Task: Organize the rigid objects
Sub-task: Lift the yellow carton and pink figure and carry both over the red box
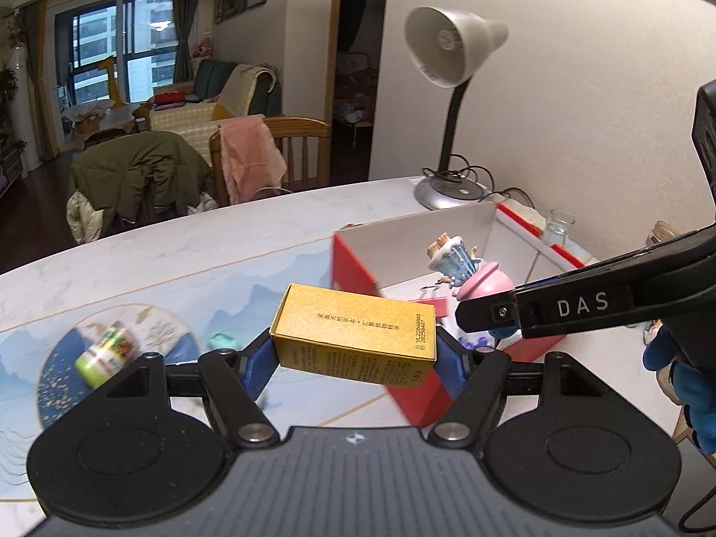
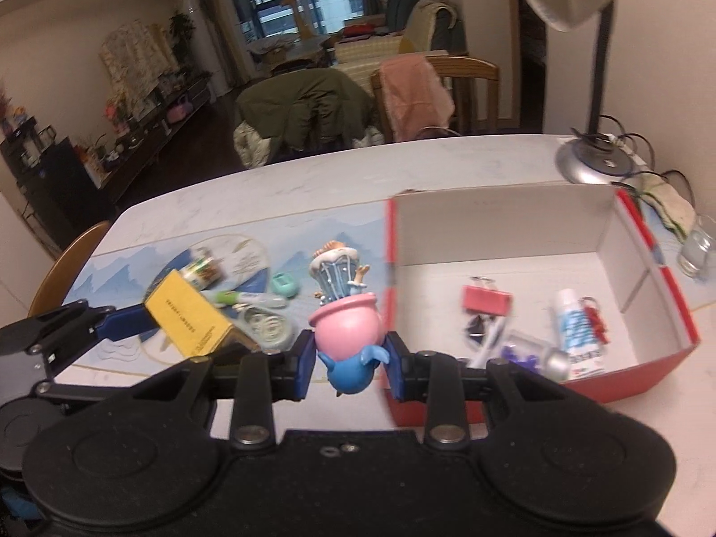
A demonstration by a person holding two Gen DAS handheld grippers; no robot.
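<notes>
the left gripper [image 1: 355, 353] clamps a flat yellow cardboard carton [image 1: 355, 333] just beside the red open-topped storage box [image 2: 644, 264]'s near corner. the right gripper [image 2: 351, 364] pinches an upside-down pink-and-blue toy figurine [image 2: 347, 322] beside that box's left wall. both loads crowd that corner; they could collide or snag the rim.

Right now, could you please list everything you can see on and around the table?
Gold cardboard carton: one, held in left claw.
Pink-and-blue toy figurine: one, held in right claw.
Red open box: one, white inside, table's right.
Red binder clip: one, inside box.
White tube: one, inside box.
Green-capped small bottle: one, on placemat.
White desk lamp: one, behind box.
Left claw: shut.
Right claw: shut.
</notes>
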